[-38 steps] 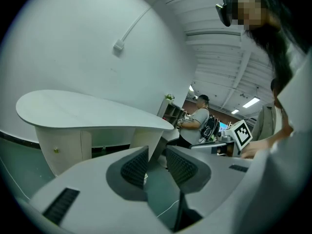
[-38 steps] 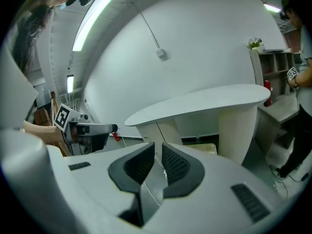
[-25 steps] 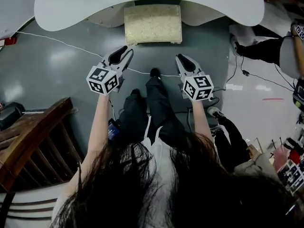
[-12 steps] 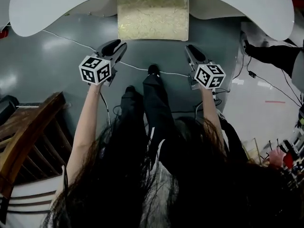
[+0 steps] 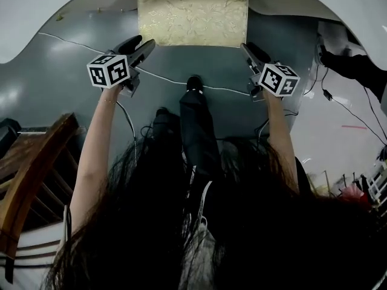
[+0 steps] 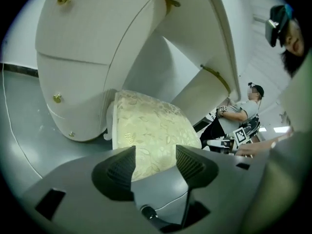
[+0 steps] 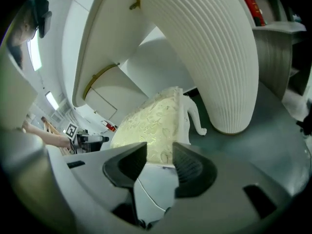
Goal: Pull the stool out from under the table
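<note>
Stool [image 5: 192,12] top centre, partly under tabletop [image 5: 36,11]. Left gripper [image 5: 140,42] and right gripper [image 5: 248,48] at its near corners; fingers opening, gripping nothing.

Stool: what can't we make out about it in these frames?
- Head view: far end of the cream floral-cushioned stool cut off by top edge; legs hidden under cushion.
- Left gripper view: left gripper, jaws opening, nothing gripped, hides cushion's near edge.
- Right gripper view: right gripper, jaws opening, empty, hides the same; only one white leg shows.
</note>
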